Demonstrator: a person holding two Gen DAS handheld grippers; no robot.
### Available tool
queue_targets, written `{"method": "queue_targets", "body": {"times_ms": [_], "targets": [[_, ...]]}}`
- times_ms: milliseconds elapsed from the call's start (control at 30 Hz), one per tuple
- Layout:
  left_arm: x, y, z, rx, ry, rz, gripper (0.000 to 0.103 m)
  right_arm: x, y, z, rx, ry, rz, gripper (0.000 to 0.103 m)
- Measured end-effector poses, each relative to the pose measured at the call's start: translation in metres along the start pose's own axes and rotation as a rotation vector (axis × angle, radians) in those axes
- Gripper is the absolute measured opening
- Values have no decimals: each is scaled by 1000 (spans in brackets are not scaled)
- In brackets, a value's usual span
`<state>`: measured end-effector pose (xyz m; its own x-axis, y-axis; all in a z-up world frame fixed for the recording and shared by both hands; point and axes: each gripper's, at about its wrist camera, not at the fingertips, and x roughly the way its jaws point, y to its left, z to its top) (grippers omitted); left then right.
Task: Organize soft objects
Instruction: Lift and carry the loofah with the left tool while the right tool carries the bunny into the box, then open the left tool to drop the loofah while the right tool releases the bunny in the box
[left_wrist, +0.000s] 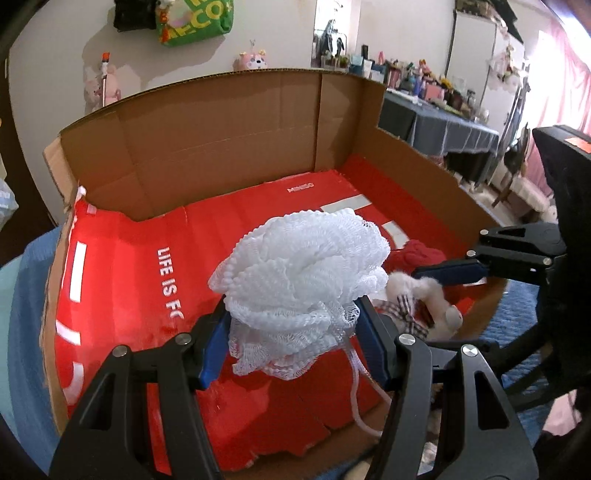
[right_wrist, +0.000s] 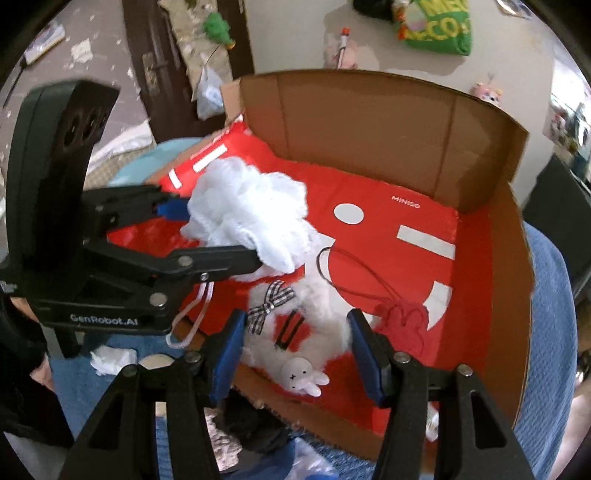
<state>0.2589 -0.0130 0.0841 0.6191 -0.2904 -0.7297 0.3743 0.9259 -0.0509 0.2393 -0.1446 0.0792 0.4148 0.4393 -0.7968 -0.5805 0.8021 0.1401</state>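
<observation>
My left gripper (left_wrist: 293, 332) is shut on a white mesh bath pouf (left_wrist: 303, 280), its blue pads pressing both sides and a white cord hanging below. It hangs over an open cardboard box (left_wrist: 221, 140) lined with a red bag. In the right wrist view the pouf (right_wrist: 251, 210) shows at the left in the left gripper (right_wrist: 214, 232). My right gripper (right_wrist: 295, 321) is shut on a fluffy white plush toy (right_wrist: 317, 302) with a checked bow and a small bunny face, just above the box's near edge. A small red bunny piece (right_wrist: 402, 321) on a dark cord lies on the lining beside it.
The box (right_wrist: 369, 122) rests on a blue blanket (right_wrist: 546, 295). Crumpled white tissue (right_wrist: 112, 358) lies near its front left corner. A green bag (right_wrist: 436, 26) hangs on the wall behind. A cluttered table (left_wrist: 443, 125) stands at the far right.
</observation>
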Motion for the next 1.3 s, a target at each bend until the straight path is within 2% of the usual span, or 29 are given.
{"method": "queue_targets", "body": {"times_ms": [333, 567, 1300], "targets": [[20, -1, 17, 56, 48, 18, 59, 21, -4, 14, -70, 101, 22, 59], [29, 1, 16, 62, 69, 34, 62, 36, -9, 19, -72, 152, 45, 59], [29, -5, 14, 104, 93, 47, 72, 48, -14, 20, -66, 176, 56, 62]]}}
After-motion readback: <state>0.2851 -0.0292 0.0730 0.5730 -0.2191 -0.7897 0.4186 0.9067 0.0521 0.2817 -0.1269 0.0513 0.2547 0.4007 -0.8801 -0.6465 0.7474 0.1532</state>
